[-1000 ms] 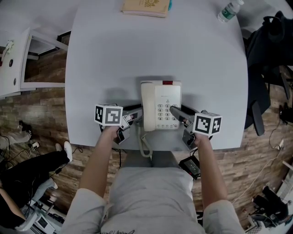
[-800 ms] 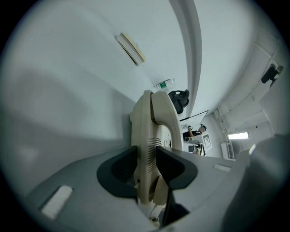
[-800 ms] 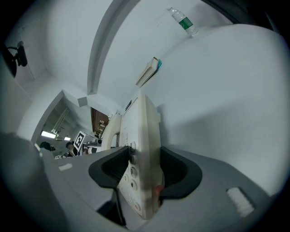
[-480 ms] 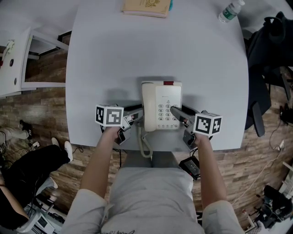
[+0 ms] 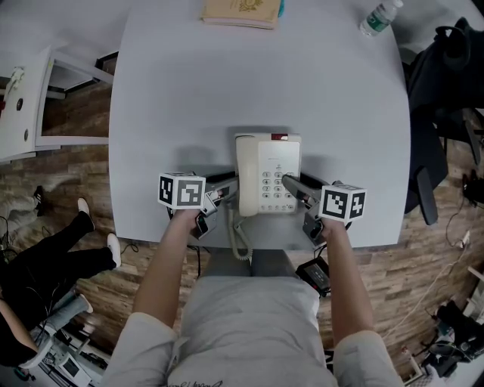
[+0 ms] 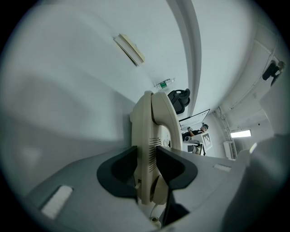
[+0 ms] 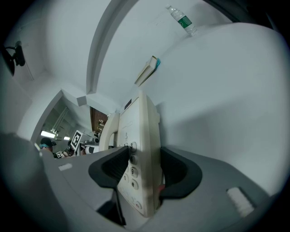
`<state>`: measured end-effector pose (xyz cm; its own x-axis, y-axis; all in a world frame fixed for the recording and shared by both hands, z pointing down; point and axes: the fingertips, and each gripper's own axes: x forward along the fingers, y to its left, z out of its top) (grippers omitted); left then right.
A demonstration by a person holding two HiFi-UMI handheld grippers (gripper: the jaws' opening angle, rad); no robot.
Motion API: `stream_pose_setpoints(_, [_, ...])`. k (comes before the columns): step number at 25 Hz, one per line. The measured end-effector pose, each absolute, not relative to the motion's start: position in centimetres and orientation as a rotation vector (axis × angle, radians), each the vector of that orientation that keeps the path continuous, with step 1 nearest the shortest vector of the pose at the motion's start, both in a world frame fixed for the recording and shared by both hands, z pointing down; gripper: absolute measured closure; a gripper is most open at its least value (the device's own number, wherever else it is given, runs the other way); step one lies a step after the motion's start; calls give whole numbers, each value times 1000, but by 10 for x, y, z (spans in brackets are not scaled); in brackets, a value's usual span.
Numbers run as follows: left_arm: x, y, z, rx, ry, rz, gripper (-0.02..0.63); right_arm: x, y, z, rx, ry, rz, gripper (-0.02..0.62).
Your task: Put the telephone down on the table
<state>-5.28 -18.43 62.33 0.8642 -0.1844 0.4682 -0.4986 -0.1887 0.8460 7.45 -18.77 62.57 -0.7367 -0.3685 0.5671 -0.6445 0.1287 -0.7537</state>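
Seen from above, a cream plastic desk telephone (image 5: pixel 266 175), with its handset (image 5: pixel 246 178) seated on the left and a keypad on the right, sits over the near middle of a pale grey table (image 5: pixel 189 91). A person holds it from both sides.

The left gripper (image 5: pixel 229 190) is clamped on the telephone's left, handset edge. The right gripper (image 5: pixel 292 186) is clamped on its right, keypad edge. In each gripper view the dark pads press the body from above and below, spread wide to take its thickness.

Because one jaw on each side lies under the body, the telephone appears held just above the tabletop or only barely resting on it; I cannot tell which. A soft shadow lies beside it. Its cream coiled cord (image 5: pixel 239 240) hangs off the near table edge.

The carry looks nearly finished, with the telephone over the table and level. Left to do: lower it fully, open both pairs of jaws, and draw the grippers out sideways.

A tan book (image 5: pixel 240 11) and a clear plastic bottle (image 5: pixel 378 17) lie at the far edge, well apart.
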Motion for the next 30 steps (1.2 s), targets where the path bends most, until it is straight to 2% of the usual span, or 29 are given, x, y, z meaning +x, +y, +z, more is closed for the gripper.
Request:
stream_pose_setpoints(20, [-54,-186,624,1769,-559,332,455,75,-185,629,992,-2186,1721,351])
stream_pose_setpoints(30, [-69,-188,621,1765,-596,330,433,76,-178,627,1000,-2195,1721,337])
